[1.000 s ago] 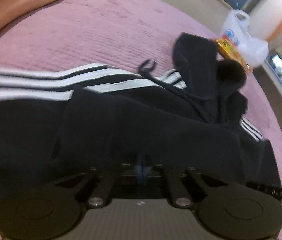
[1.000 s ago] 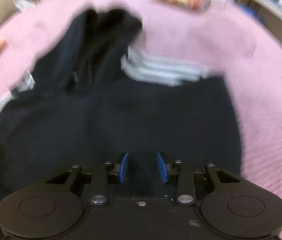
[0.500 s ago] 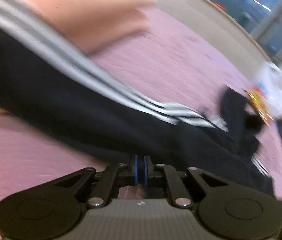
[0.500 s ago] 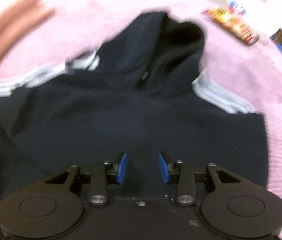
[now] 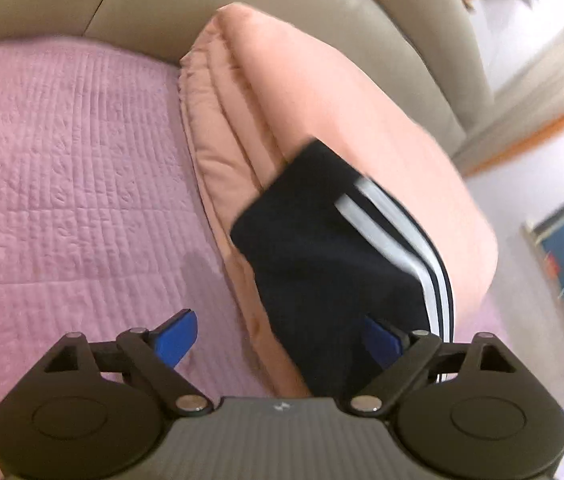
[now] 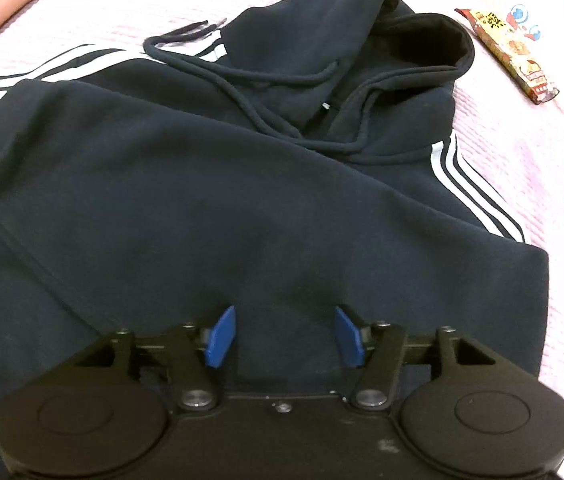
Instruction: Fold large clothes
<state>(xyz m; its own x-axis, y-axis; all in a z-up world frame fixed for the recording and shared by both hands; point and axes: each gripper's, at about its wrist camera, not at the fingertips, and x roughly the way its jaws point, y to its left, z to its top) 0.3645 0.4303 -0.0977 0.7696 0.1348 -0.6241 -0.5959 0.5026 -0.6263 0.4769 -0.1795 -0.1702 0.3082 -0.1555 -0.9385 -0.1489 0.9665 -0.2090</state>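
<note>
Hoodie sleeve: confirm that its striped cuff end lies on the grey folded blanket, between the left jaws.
Wrong colour only. In the left wrist view the striped sleeve lies on a peach-pink folded blanket, not grey, between the opening jaws of the left gripper, which do not press it.

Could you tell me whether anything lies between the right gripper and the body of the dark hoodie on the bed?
Nothing visible does. The right gripper hangs directly over the hoodie, its jaws opening with only bare fabric beneath. The drawstring and snack packet lie farther off.
</note>
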